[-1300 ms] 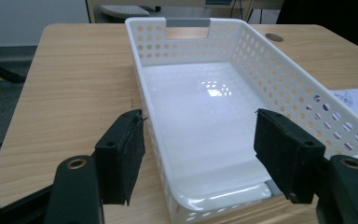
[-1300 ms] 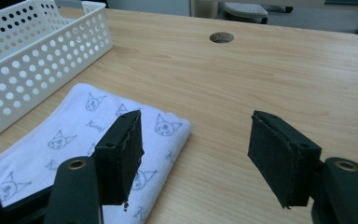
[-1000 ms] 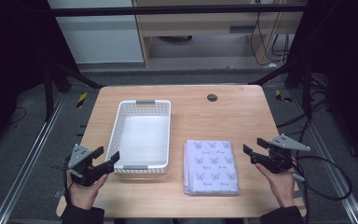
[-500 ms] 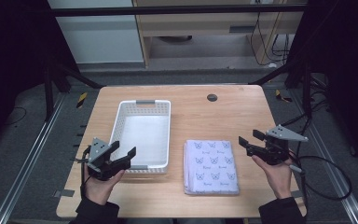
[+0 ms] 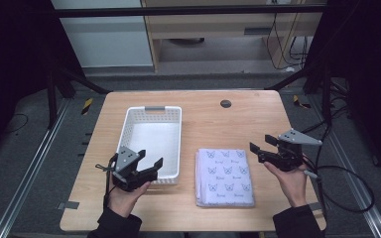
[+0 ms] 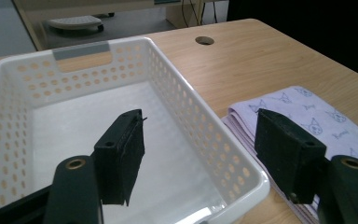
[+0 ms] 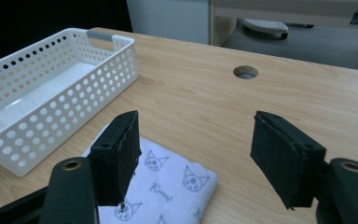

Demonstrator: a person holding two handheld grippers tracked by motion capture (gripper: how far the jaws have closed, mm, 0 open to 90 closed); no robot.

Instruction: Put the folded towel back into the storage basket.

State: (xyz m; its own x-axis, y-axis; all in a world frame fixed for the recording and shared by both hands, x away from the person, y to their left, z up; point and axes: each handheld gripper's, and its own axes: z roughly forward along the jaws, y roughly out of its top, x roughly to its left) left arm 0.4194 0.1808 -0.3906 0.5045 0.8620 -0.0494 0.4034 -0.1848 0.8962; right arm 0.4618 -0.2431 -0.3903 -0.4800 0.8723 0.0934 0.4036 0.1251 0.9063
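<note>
An empty white perforated basket stands on the left half of the table. To its right lies a folded pale cloth printed with small cat faces. My left gripper hovers open over the basket's near edge, nothing between its jaws. In the left gripper view the left gripper looks across the basket, with the cloth beyond. My right gripper is held open just right of the cloth. In the right gripper view the right gripper has the cloth's corner under its left jaw.
The wooden table has a round cable hole near its far edge. Dark frame posts stand at both sides, and a cable trails off the right front corner. Bare wood lies beyond the cloth.
My left gripper has moved right from the table's left edge to the basket's near edge. The right gripper has risen slightly and edged toward the cloth.
</note>
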